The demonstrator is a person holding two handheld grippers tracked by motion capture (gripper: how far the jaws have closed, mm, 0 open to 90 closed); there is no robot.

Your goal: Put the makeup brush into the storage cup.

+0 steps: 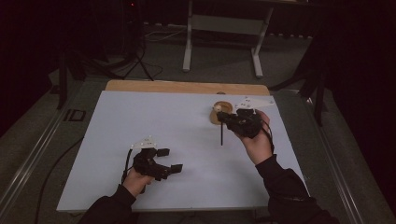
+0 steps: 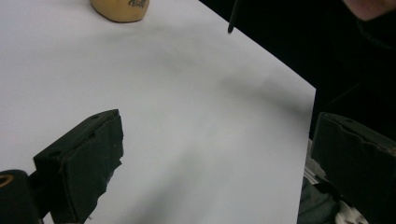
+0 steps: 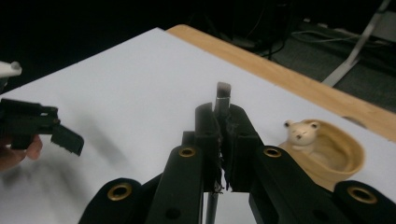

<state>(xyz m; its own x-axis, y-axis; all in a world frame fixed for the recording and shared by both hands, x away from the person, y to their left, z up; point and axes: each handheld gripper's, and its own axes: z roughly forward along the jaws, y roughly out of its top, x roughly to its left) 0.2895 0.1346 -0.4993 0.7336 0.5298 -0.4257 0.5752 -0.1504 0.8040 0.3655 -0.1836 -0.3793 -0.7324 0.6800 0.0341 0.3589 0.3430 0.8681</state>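
The right gripper (image 3: 219,135) squeezed a thin black stick (image 3: 222,95) tight. The bear dish (image 3: 327,154) sat just beside it. Lowering the stick slowly seemed best. The left gripper (image 1: 163,161) hung open, well apart.

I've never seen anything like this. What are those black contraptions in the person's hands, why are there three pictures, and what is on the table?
A person holds two hand-worked pinchers, each with two black jaws. The high view looks down from above the white table; the other two pictures come from cameras riding on the pinchers. The left gripper hangs open over bare table. The right gripper is clamped on a thin dark stick with a grey tip, which hangs down toward the table in the high view. Beside it sits a tan wooden dish with a small pale bear figure on its rim. A strip of wood shows along the far edge.
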